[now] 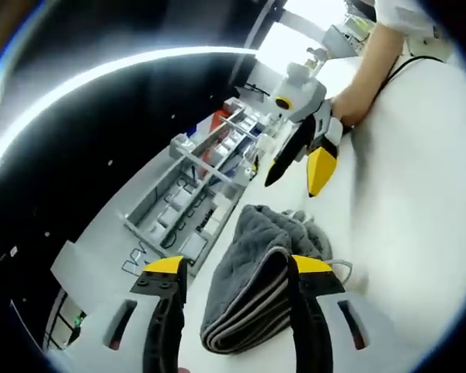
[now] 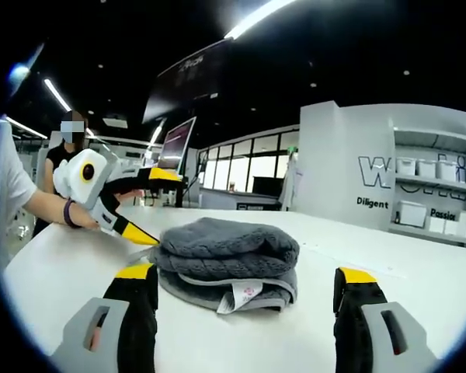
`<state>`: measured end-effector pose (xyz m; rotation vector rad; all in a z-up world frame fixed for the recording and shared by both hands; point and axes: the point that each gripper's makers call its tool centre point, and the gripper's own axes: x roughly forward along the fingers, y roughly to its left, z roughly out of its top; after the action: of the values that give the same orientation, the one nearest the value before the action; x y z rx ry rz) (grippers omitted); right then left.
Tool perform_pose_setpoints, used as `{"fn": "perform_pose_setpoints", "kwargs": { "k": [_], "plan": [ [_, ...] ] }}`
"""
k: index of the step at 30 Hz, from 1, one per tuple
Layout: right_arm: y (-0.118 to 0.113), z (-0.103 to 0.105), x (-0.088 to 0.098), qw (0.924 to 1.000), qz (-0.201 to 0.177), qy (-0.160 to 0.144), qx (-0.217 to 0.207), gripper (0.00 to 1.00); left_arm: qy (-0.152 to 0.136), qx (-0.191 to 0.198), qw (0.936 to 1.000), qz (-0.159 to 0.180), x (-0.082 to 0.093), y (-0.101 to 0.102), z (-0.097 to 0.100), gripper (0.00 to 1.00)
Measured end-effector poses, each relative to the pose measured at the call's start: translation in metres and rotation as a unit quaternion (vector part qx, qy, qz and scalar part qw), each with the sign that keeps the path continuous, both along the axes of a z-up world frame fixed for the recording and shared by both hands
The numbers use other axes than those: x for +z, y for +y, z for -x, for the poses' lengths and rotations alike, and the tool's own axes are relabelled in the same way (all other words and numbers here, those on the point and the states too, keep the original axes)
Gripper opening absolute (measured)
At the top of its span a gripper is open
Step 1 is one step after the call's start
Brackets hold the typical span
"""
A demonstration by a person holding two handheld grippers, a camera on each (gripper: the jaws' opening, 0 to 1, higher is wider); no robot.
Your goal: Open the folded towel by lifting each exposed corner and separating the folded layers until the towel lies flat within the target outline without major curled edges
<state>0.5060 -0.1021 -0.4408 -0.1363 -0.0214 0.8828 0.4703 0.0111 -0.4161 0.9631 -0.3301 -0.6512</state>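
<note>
A grey towel (image 1: 252,276) (image 2: 225,252) lies folded in thick layers on the white table (image 1: 419,194) (image 2: 54,268), with a white label (image 2: 245,294) sticking out of its front edge. My left gripper (image 1: 238,268) is open, its jaws standing on either side of the towel's near end. In the right gripper view the left gripper (image 2: 165,208) comes in from the left, its lower yellow tip at the towel's left edge. My right gripper (image 2: 246,273) is open, low over the table just short of the towel. It also hangs past the towel's far end (image 1: 292,186), held in a hand.
A grey rack of small bins (image 1: 194,194) runs along the table's far side. Wall shelves with white boxes (image 2: 427,210) stand at the right, a monitor (image 2: 175,144) at the back. A person (image 2: 66,155) stands behind at the left.
</note>
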Motion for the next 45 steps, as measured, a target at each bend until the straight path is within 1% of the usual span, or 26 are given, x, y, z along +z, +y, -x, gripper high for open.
{"fn": "perform_pose_setpoints", "kwargs": {
  "k": [3,6,7,9,11,12,14,17,19,20,21,24,25,26,31,34,38,40,45],
  "plan": [
    [0.001,0.001,0.000,1.0000,-0.001,0.001,0.001,0.95,0.003,-0.004,1.0000,-0.001,-0.002,-0.003,-0.001,0.47],
    [0.002,0.003,-0.001,1.0000,-0.001,0.002,0.005,0.95,-0.002,-0.011,0.9999,-0.005,-0.004,-0.008,-0.001,0.44],
    [0.002,0.004,-0.001,1.0000,-0.001,0.002,0.006,0.95,-0.003,-0.013,0.9999,-0.010,-0.005,-0.010,-0.001,0.43],
    [0.004,0.006,-0.002,1.0000,0.001,0.002,0.009,0.95,-0.005,-0.020,0.9993,-0.030,-0.012,-0.016,0.001,0.37],
    [0.005,0.007,-0.002,0.9999,0.001,0.000,0.011,0.95,-0.015,-0.028,0.9983,-0.048,-0.014,-0.022,0.003,0.33],
    [0.005,0.007,-0.002,0.9999,0.002,0.000,0.012,0.95,-0.020,-0.029,0.9980,-0.052,-0.015,-0.024,0.004,0.32],
    [0.005,0.007,-0.002,0.9999,0.002,0.000,0.011,0.94,-0.017,-0.032,0.9980,-0.052,-0.016,-0.028,0.003,0.31],
    [0.002,0.006,-0.002,1.0000,0.001,0.000,0.005,0.94,0.002,-0.053,0.9978,-0.041,-0.019,-0.035,0.004,0.27],
    [0.000,0.005,-0.002,1.0000,-0.001,0.000,0.000,0.94,0.014,-0.059,0.9974,-0.040,-0.024,-0.035,0.004,0.21],
    [-0.001,0.004,-0.002,1.0000,-0.002,0.000,-0.002,0.94,0.023,-0.064,0.9968,-0.041,-0.028,-0.036,0.005,0.18],
    [-0.001,0.004,-0.002,1.0000,-0.003,0.000,-0.004,0.94,0.039,-0.071,0.9957,-0.044,-0.035,-0.036,0.007,0.15],
    [-0.003,0.002,-0.003,0.9999,0.004,-0.005,-0.011,0.94,0.047,-0.071,0.9955,-0.040,-0.037,-0.035,0.006,0.14],
    [-0.003,0.002,-0.004,0.9999,0.006,-0.006,-0.012,0.94,0.058,-0.077,0.9951,-0.025,-0.036,-0.034,0.008,0.14],
    [-0.003,0.002,-0.004,0.9999,0.007,-0.007,-0.013,0.94,0.062,-0.077,0.9948,-0.022,-0.036,-0.033,0.009,0.13],
    [-0.003,-0.001,-0.008,0.9997,0.011,0.001,-0.021,0.95,0.076,-0.085,0.9933,-0.018,-0.039,-0.034,0.010,0.10],
    [-0.003,-0.001,-0.010,0.9995,0.018,0.000,-0.026,0.95,0.085,-0.090,0.9922,-0.018,-0.041,-0.033,0.010,0.08],
    [-0.003,-0.001,-0.014,0.9991,0.028,0.000,-0.030,0.95,0.112,-0.092,0.9894,0.007,-0.040,-0.030,0.008,0.06],
    [-0.004,-0.002,-0.014,0.9991,0.027,0.002,-0.034,0.95,0.119,-0.093,0.9884,0.015,-0.039,-0.029,0.007,0.06],
    [-0.011,-0.005,-0.011,0.9988,0.010,0.005,-0.048,0.95,0.115,-0.094,0.9887,0.019,-0.037,-0.029,0.009,0.05]
  ]
}}
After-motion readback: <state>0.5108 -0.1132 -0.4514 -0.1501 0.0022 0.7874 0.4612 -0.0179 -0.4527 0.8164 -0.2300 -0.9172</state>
